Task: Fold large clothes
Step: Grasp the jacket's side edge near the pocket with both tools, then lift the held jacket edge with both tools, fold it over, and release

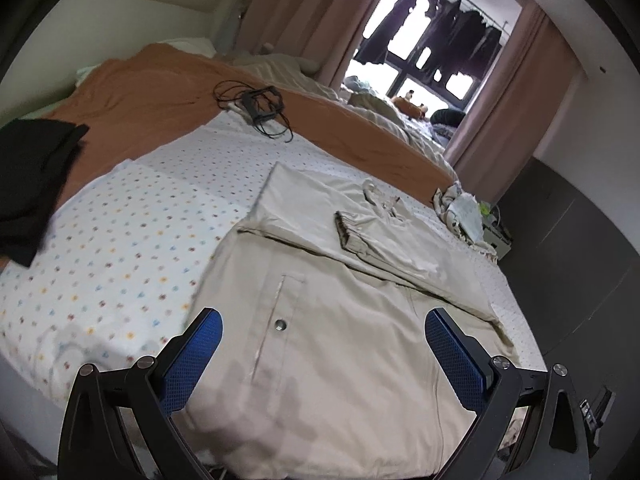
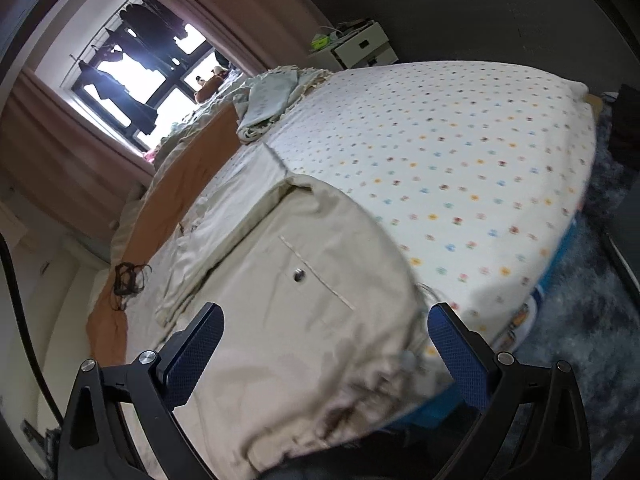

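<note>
Jacket (image 1: 320,340), beige, lies flat near the foot edge of the bed (image 1: 120,240), sleeves folded in so it squares up. Left gripper (image 1: 322,338) and right gripper (image 2: 326,334) hover wide apart, holding nothing, probably lining up the next fold.

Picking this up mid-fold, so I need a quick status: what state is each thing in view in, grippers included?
Left gripper: open, nothing between its pads.
Right gripper: open, holding nothing.
Beige jacket: flat on the bed, sleeves folded in across it, pocket snap closed.
Dotted sheet: spread smooth.
Orange blanket: spread, lightly creased.
Black garment: in a heap at the bed's edge.
Curtains: drawn open.
</note>
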A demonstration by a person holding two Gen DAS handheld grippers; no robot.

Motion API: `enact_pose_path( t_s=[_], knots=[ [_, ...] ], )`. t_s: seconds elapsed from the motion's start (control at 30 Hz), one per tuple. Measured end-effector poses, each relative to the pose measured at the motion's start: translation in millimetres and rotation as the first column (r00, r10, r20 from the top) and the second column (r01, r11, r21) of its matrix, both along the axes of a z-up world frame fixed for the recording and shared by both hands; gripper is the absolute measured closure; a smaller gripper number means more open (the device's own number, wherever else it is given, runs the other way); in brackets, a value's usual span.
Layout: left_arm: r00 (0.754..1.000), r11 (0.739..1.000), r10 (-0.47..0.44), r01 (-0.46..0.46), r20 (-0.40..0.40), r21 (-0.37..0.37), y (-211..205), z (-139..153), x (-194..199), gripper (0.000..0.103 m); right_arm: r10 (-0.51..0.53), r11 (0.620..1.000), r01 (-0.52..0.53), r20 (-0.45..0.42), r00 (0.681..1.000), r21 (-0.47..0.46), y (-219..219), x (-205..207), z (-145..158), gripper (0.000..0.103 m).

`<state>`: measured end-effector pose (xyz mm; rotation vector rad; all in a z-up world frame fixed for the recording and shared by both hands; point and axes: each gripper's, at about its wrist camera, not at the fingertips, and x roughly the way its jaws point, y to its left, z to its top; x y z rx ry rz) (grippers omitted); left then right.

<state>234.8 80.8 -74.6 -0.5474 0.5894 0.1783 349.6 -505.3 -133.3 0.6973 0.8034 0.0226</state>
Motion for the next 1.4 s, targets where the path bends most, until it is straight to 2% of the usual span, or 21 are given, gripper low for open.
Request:
enact_pose_path(
  t_s=[0.17,0.27,0.4,0.57,0.67,0.83,0.9,0.97,1.03,1.17,1.27,1.4],
  knots=[
    [1.000,0.999,0.007,-0.007,-0.001,-0.033,8.4,-8.9,-26.5,0.004,0.017,1.000,-0.016,-0.007,1.000,0.004,-9.3,-18.4,-8.7,0.000],
    [1.000,0.996,0.024,-0.025,-0.013,-0.085,15.6,-22.7,-39.1,0.010,0.040,0.999,-0.039,-0.034,0.999,0.028,-12.1,-23.2,-21.7,0.001],
    [0.996,0.985,0.047,-0.059,-0.079,-0.164,30.0,-50.4,-49.5,0.023,0.082,0.992,-0.074,-0.084,0.993,0.101,-14.7,-24.3,-47.2,0.020],
    [0.989,0.967,0.065,-0.096,-0.136,-0.238,45.0,-82.8,-60.2,0.027,0.130,0.970,-0.105,-0.103,0.986,0.217,-13.7,-23.5,-78.6,0.022],
    [0.985,0.936,0.061,-0.113,-0.160,-0.332,53.6,-104.9,-63.3,0.036,0.169,0.948,-0.143,-0.071,0.983,0.284,-5.5,-19.9,-88.1,0.025],
    [0.981,0.914,0.045,-0.117,-0.189,-0.388,57.9,-128.1,-64.7,0.043,0.194,0.921,-0.172,-0.028,0.981,0.350,7.6,-11.6,-95.5,0.027],
    [0.982,0.897,0.020,-0.101,-0.188,-0.431,57.5,-136.4,-61.4,0.047,0.190,0.918,-0.169,-0.026,0.981,0.358,11.0,-8.9,-98.4,0.028],
    [0.982,0.892,0.004,-0.089,-0.189,-0.443,56.3,-140.1,-57.9,0.047,0.181,0.916,-0.157,-0.031,0.983,0.370,11.8,-5.2,-102.3,0.028],
    [0.983,0.894,-0.006,-0.078,-0.184,-0.442,56.1,-140.0,-53.8,0.047,0.174,0.904,-0.152,-0.020,0.985,0.399,12.0,0.0,-106.3,0.034],
    [0.987,0.871,-0.031,-0.051,-0.159,-0.489,58.4,-141.5,-41.1,0.047,0.174,0.889,-0.170,0.029,0.984,0.425,11.4,9.1,-102.7,0.036],
    [0.988,0.872,-0.038,-0.040,-0.149,-0.488,58.4,-142.6,-29.7,0.047,0.161,0.883,-0.174,0.066,0.985,0.437,10.7,16.6,-96.9,0.036],
    [0.989,0.871,-0.051,-0.023,-0.137,-0.491,58.2,-143.0,-16.2,0.047,0.152,0.888,-0.159,0.051,0.987,0.432,14.1,29.6,-97.0,0.036]
  ],
)
